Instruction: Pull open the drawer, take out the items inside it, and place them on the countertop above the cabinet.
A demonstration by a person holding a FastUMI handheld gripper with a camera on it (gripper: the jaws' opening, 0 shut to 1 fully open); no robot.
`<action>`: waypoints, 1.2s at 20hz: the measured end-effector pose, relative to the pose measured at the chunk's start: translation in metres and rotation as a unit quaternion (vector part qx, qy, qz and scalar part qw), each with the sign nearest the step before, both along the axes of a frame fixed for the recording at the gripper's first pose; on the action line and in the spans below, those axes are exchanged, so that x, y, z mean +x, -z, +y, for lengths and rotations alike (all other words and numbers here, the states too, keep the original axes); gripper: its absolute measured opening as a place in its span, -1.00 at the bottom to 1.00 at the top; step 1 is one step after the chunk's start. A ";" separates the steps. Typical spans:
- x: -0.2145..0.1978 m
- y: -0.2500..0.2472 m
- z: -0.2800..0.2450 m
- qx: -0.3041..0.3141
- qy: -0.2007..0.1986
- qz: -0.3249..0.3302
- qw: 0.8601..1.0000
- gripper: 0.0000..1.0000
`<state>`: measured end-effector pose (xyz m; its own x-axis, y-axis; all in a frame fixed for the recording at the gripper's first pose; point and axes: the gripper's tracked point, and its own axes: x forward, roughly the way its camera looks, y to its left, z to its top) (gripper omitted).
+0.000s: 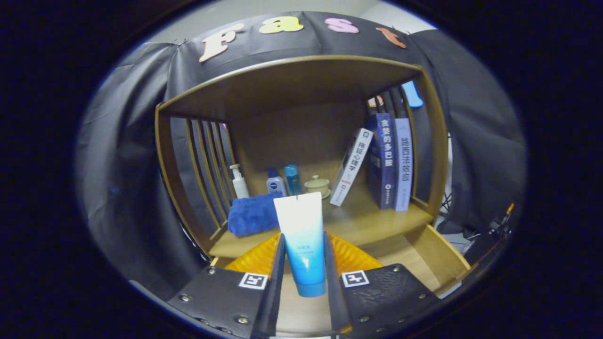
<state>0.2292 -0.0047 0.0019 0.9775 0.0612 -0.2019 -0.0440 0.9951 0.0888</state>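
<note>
- Slatted left side wall (202,155) of the wooden shelf unit (292,75) stood at the far left, in front of the black cloth.
- Blue folded towel (252,214) lay on the countertop (372,221) by that wall; behind it a white pump bottle (239,181), then a small blue-capped bottle (275,182) and a taller clear-blue bottle (292,179).
- Gripper (304,263): fingers pressed against both sides of a white-to-blue squeeze tube (301,235), pinching it in its lower half. Tube upright, cap end down, flat crimped end up, long axis running up and away from the fingers.
- Orange ribbed dish (351,256) showed behind the fingers on both sides of the tube; what it rested on could not be told.
- Key relation: countertop lay directly ahead of and beyond the held tube; the bare strip of its front edge right of the towel sat just past the tube. Judgement: tube out of the drawer (438,254), the placing step in hand.
- Small lidded ceramic cup (317,184) on a saucer stood at the back, centre.
- Leaning white book (351,167), then two upright books (391,160), filled the right end.
- Open drawer's side rail lay below right.
</note>
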 end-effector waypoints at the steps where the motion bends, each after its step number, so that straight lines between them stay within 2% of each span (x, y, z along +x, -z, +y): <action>1: 0.016 0.009 0.005 0.006 -0.011 0.014 1.000 -0.14; 4: 0.063 0.029 -0.005 0.024 0.016 0.035 0.999 -0.14; 9: 0.116 0.073 -0.028 -0.007 0.057 0.082 0.995 -0.14; 12: 0.135 0.086 -0.042 -0.028 0.080 0.087 0.993 -0.14; 19: 0.156 0.092 -0.040 -0.029 0.085 0.070 0.994 -0.07; 24: 0.130 0.078 -0.050 -0.059 0.099 0.070 0.991 1.00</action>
